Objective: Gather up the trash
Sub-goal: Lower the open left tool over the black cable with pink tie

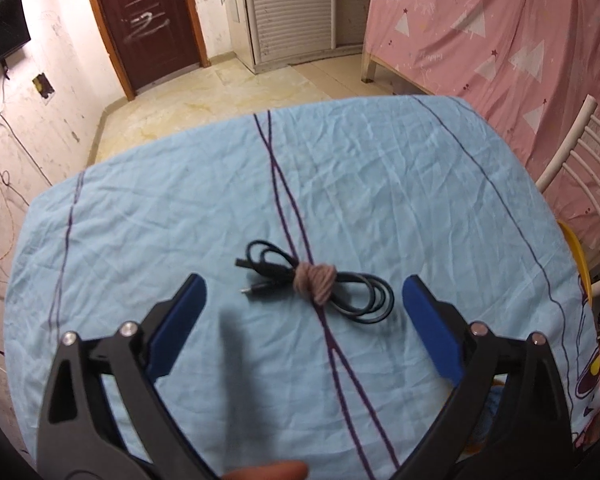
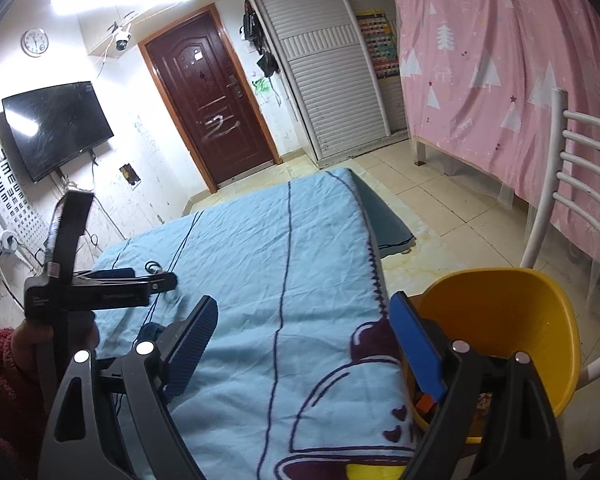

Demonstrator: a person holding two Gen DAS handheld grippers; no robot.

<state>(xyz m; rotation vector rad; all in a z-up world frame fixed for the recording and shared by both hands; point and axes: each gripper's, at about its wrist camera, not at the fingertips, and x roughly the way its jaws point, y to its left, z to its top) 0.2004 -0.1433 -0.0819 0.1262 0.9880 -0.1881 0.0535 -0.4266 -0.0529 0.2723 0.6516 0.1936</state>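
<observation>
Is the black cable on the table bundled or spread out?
Bundled: the black USB cable lies coiled on the light-blue cloth, knotted with brownish yarn.

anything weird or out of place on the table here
A coiled black cable tied at its middle with a brownish yarn knot lies alone on the blue cloth. Odd for trash: it looks intact.

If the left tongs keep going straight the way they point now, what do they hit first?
Probably the bundled black cable, lying on the blue cloth just ahead between the open left tongs; depth is unclear.
</observation>
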